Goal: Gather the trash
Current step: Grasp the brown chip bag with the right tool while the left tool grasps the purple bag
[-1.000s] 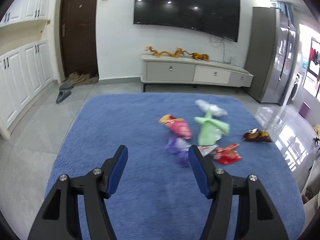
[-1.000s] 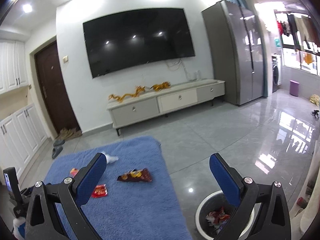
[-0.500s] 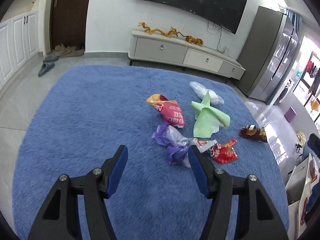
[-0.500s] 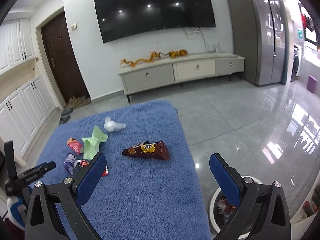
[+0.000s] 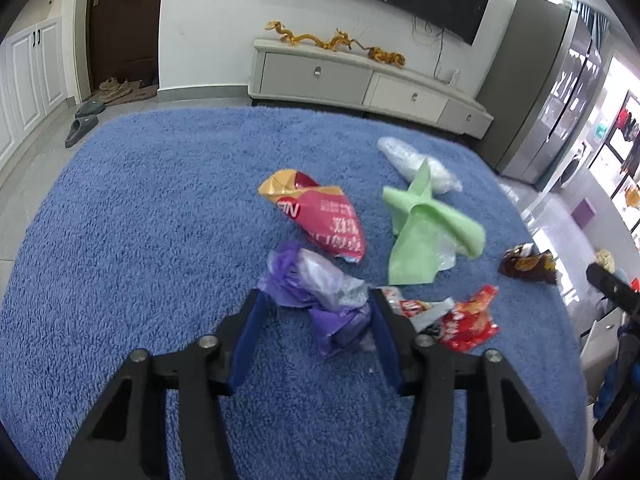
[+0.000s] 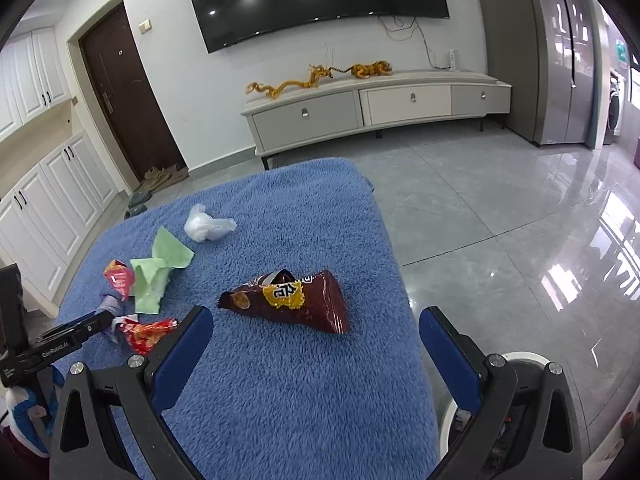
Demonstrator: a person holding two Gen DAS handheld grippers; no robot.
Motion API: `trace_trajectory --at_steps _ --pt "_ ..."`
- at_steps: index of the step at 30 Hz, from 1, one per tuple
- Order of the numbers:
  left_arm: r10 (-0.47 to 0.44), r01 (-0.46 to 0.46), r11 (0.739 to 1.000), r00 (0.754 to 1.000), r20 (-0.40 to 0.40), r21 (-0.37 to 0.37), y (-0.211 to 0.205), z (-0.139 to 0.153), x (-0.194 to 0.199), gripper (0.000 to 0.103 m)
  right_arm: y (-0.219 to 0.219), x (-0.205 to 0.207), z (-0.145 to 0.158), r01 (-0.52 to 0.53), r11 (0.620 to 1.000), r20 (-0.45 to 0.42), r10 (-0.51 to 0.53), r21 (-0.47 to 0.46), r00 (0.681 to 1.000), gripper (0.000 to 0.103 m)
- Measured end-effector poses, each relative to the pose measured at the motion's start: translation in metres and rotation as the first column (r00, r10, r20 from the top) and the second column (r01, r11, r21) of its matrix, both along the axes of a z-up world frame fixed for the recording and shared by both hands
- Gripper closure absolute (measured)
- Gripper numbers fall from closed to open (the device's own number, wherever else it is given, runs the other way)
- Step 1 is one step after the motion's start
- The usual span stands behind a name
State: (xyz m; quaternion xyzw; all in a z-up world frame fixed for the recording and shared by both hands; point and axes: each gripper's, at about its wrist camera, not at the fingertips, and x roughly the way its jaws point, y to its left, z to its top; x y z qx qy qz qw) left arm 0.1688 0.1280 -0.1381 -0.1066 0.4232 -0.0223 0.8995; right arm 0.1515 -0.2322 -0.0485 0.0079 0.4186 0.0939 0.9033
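Several pieces of trash lie on a blue rug [image 5: 140,240]. My left gripper [image 5: 316,308] is open, its jaws on either side of a crumpled purple and clear plastic bag [image 5: 320,296]. Beyond lie a pink snack bag [image 5: 320,216], a green wrapper [image 5: 424,232], a clear bag [image 5: 416,164], a red wrapper [image 5: 464,320] and a brown chip bag [image 5: 528,264]. My right gripper [image 6: 316,328] is open and empty, just short of the brown chip bag [image 6: 292,300]. A white bin [image 6: 516,400] with trash in it sits behind the right finger.
A TV cabinet [image 5: 360,84] stands along the far wall under a TV. Slippers [image 5: 82,128] lie by the door at left. A grey fridge [image 5: 560,100] stands at right. Glossy tile floor [image 6: 500,220] lies right of the rug [image 6: 280,380].
Both grippers have moved forward and down toward the rug. The purple bag now sits between the left jaws, and the brown chip bag is closer to the right gripper.
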Motion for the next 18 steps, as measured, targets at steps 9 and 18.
trace_trajectory --at_steps 9,18 --pt "0.001 -0.001 1.000 1.000 0.028 -0.023 0.000 -0.005 0.000 0.060 0.015 0.034 -0.026 -0.075 0.997 -0.030 0.075 -0.014 0.997 0.000" --pt "0.002 -0.001 0.999 0.999 0.038 -0.033 0.007 -0.008 -0.006 0.061 0.025 0.043 -0.043 -0.158 0.987 -0.071 0.156 -0.027 0.985 0.000"
